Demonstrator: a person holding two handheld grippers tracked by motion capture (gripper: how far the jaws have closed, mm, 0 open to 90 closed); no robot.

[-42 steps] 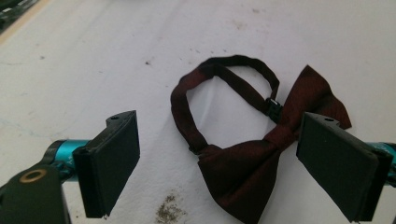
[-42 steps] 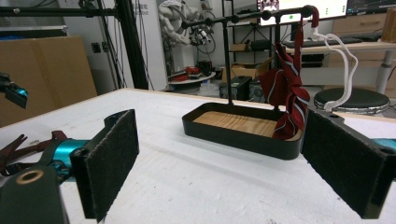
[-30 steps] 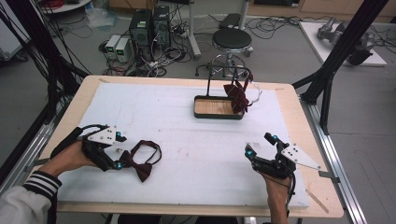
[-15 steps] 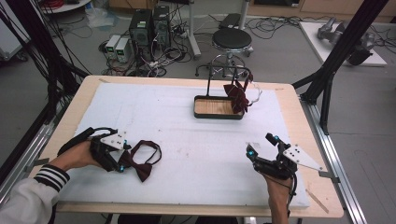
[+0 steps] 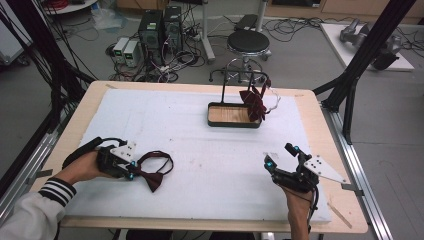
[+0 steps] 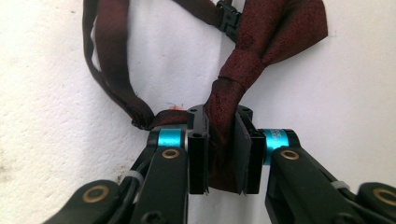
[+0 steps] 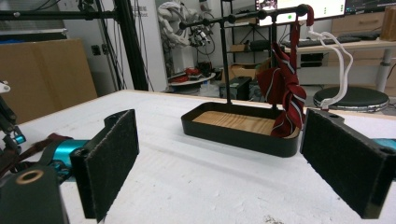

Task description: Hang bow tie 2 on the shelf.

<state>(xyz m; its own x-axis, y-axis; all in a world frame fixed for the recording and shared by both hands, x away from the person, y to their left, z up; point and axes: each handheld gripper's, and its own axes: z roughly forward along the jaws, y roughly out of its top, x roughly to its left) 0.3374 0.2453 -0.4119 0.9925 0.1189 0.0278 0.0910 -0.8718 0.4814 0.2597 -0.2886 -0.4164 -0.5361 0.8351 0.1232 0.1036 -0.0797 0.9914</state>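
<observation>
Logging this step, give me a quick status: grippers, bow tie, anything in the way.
Left gripper just closed, shut on the bow tie on the white mat. Right gripper open, holding nothing. Rack with a hung tie far off, path clear.

Place: a robotics lab or test room.
Frame: black metal struts (image 5: 365, 55) rise at two o'clock and ten o'clock around the table (image 5: 305, 100).
Floor at twelve o'clock: computer towers (image 5: 160, 30) amid tangled cables (image 5: 165, 65), beside a round stool (image 5: 248, 42).
Far end: monitors (image 7: 322, 7) on a desk, cardboard boxes (image 7: 46, 74) at nine o'clock.
</observation>
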